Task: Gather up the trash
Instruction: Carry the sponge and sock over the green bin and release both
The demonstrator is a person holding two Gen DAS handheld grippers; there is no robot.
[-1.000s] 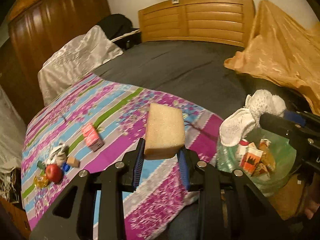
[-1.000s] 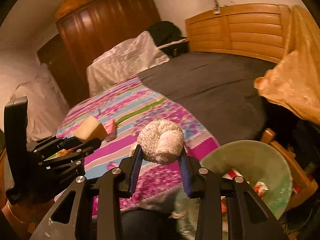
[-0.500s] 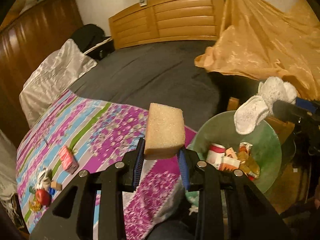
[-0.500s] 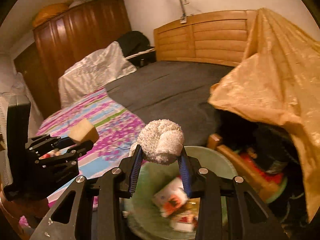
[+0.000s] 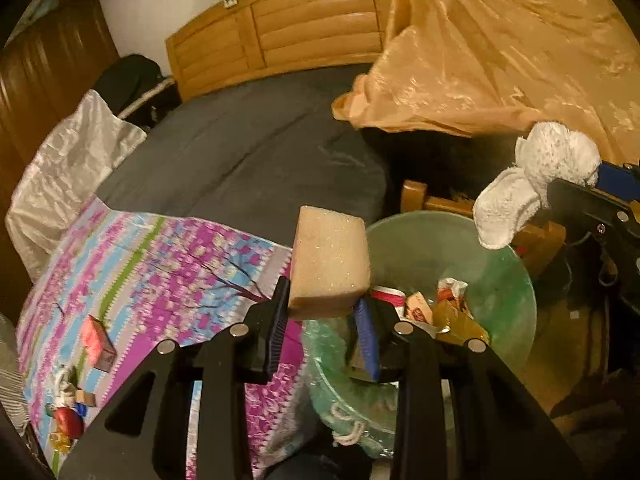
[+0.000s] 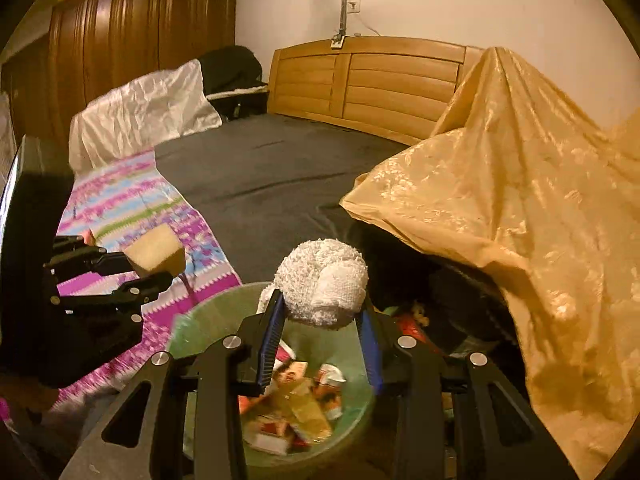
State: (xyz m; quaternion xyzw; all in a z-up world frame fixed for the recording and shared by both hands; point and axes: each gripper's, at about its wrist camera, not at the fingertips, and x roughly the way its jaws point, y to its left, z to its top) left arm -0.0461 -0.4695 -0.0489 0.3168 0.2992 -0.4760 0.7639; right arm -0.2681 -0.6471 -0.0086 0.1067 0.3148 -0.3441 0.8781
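My left gripper point(image 5: 322, 322) is shut on a tan sponge block point(image 5: 328, 264), held just over the near-left rim of a green trash bag point(image 5: 516, 300) beside the bed. My right gripper point(image 6: 320, 334) is shut on a white balled towel point(image 6: 322, 282), held above the same green bag point(image 6: 188, 328). Cartons and wrappers point(image 6: 296, 404) lie inside the bag. In the right wrist view the left gripper point(image 6: 154, 268) with the sponge point(image 6: 156, 250) shows at the left. The towel point(image 5: 536, 176) and the right gripper's dark body show at the right of the left wrist view.
A floral cloth point(image 5: 152, 264) on the bed carries a pink carton point(image 5: 97, 342), a red apple point(image 5: 69, 422) and small scraps at its near-left end. A gold cloth point(image 6: 520, 200) drapes at the right. A dark sheet point(image 5: 248, 160), a white pillow point(image 6: 144, 112) and a wooden headboard point(image 6: 372, 80) lie beyond.
Both grippers have swung to the right, away from the floral cloth, and now hang over the green bag. The sponge and the towel stay gripped as before.
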